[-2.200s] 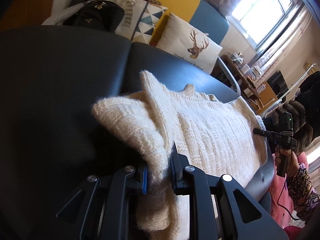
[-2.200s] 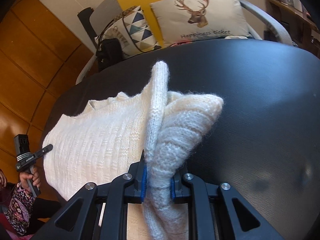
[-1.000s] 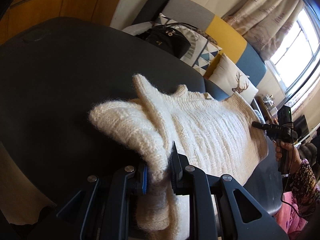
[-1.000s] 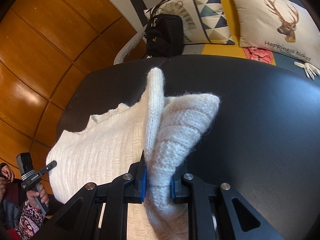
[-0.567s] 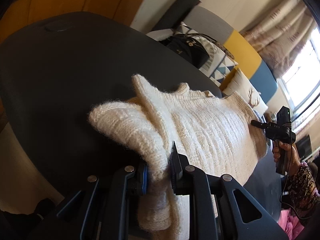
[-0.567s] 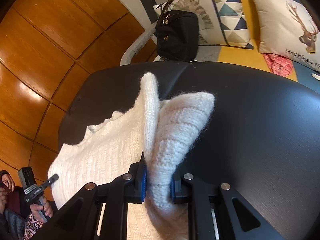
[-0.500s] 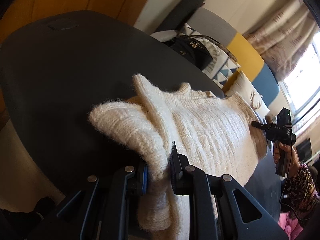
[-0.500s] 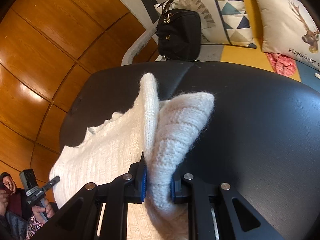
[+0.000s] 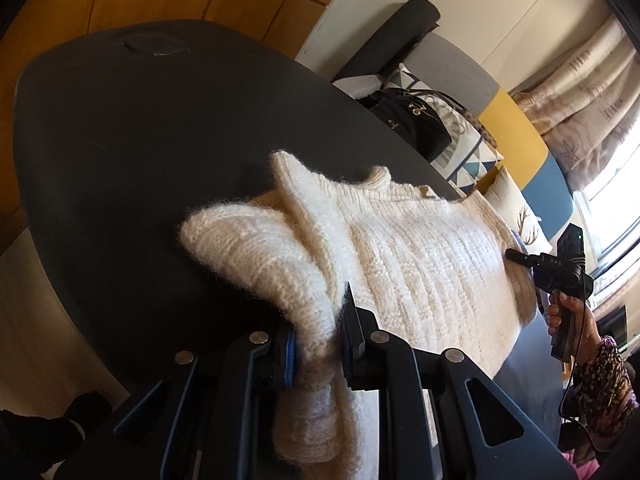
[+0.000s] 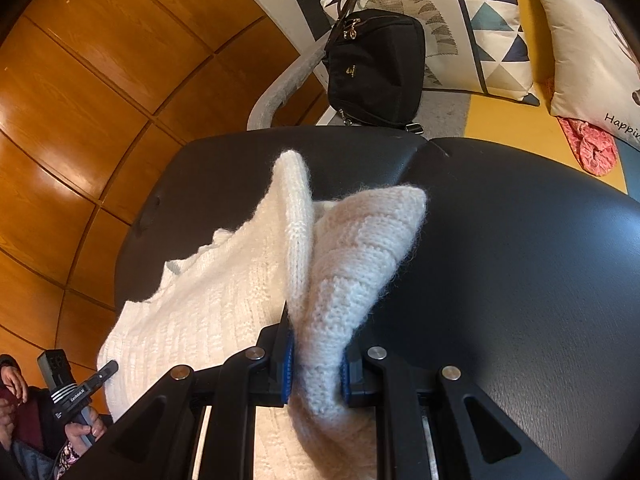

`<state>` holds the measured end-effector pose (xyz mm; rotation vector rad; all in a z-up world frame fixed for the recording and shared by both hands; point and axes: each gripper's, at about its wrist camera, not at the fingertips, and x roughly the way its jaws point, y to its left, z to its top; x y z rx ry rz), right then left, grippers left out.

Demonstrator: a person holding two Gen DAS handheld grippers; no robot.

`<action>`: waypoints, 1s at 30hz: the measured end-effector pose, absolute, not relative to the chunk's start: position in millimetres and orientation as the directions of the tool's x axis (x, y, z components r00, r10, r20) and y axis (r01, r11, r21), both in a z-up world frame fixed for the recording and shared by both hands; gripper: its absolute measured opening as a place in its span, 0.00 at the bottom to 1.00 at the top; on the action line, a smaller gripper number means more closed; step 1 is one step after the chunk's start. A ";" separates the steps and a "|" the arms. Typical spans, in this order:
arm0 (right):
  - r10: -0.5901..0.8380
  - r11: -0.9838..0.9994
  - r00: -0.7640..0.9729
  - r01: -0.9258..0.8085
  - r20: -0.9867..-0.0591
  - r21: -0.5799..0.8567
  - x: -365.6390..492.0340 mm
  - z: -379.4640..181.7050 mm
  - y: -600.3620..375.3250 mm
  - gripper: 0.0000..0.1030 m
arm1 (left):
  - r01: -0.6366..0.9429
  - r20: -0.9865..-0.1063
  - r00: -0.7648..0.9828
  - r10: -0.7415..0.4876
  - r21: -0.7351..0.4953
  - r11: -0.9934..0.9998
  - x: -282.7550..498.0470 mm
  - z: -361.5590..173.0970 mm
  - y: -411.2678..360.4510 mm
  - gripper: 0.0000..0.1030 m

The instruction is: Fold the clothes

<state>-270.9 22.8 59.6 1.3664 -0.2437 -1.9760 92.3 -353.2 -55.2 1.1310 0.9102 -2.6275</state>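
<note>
On our left, our left gripper has its jaws pinched on a bunched fold of the cream knit sweater, the wool squeezed between the blue pads. The sweater lies stretched across the black padded table, running from this gripper to the other. On our right, our right gripper likewise clamps a thick fold of the same sweater, which rises in a ridge just ahead of the fingers over the table. Beyond the table's far edge a black handbag leans against a triangle-patterned cushion, and further right sits a deer-print cushion.
</note>
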 end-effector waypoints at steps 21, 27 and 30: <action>-0.643 -0.742 -0.166 0.376 -0.748 0.555 -298.4 29.3 10.9 0.17 | 0.404 -0.721 -0.693 0.022 -0.412 -0.817 89.6 -66.8 -353.7 0.18; -0.649 -0.740 -0.169 0.366 -0.742 0.564 -302.8 24.6 10.7 0.20 | 0.414 -0.724 -0.690 0.004 -0.400 -0.818 88.4 -69.2 -353.4 0.19; -0.651 -0.740 -0.171 0.361 -0.739 0.568 -303.2 23.3 10.7 0.21 | 0.420 -0.731 -0.682 -0.031 -0.356 -0.835 86.6 -68.2 -348.5 0.20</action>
